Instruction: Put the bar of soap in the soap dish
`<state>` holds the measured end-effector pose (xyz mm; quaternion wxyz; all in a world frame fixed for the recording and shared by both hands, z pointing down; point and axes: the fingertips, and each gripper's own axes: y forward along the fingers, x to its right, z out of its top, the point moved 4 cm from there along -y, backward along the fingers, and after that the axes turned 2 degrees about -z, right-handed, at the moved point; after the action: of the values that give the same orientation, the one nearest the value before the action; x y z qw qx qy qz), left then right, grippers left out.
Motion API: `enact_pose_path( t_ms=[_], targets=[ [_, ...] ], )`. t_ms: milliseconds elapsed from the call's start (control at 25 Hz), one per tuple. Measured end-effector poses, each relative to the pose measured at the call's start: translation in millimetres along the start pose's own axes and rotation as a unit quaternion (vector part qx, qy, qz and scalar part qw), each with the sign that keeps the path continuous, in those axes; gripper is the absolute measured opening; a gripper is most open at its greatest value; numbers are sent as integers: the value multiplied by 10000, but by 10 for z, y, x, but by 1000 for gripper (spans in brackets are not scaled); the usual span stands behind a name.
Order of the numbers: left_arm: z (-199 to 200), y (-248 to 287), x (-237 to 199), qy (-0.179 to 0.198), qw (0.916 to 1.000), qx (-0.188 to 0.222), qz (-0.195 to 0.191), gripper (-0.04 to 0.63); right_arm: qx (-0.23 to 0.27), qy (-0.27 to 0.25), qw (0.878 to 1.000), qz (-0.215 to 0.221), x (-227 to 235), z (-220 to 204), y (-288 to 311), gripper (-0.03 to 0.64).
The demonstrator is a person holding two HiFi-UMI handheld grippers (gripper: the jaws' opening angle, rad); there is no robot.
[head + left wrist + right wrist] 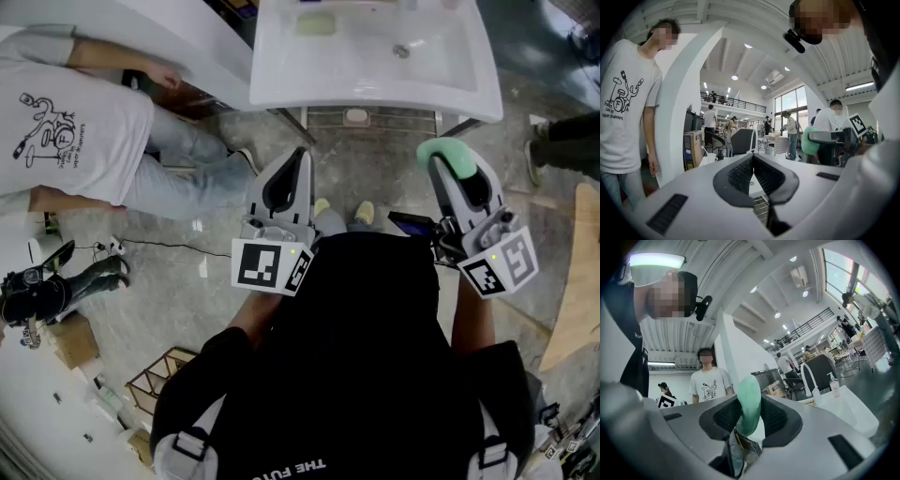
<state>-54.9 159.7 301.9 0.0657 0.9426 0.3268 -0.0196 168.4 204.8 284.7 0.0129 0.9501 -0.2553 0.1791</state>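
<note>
A pale green bar of soap [448, 155] sticks up from my right gripper [452, 167], which is shut on it; in the right gripper view the soap [750, 401] stands on edge between the black pads. My left gripper [296, 161] is shut with nothing in it, and its pads [740, 174] meet at the tip. Both grippers are held level, short of a white sink [281, 86]. A pale green rectangular dish [316, 23] sits on the sink's back edge, left of the basin. In the right gripper view the sink [848, 405] lies at the right.
A person in a white T-shirt [66, 122] stands close at the left of the sink. Another person's leg [562, 141] shows at the right. A wooden board [577, 281] leans at the right. A faucet [808, 376] and a pump bottle [833, 386] stand on the sink.
</note>
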Motion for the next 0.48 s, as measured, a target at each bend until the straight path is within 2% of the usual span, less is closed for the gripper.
enact_pose_path(
  t_ms=[480],
  targets=[
    [66,-11,-1,87,9999,42,98,4,36,-71,9999,79,34,61,28,127]
  ],
)
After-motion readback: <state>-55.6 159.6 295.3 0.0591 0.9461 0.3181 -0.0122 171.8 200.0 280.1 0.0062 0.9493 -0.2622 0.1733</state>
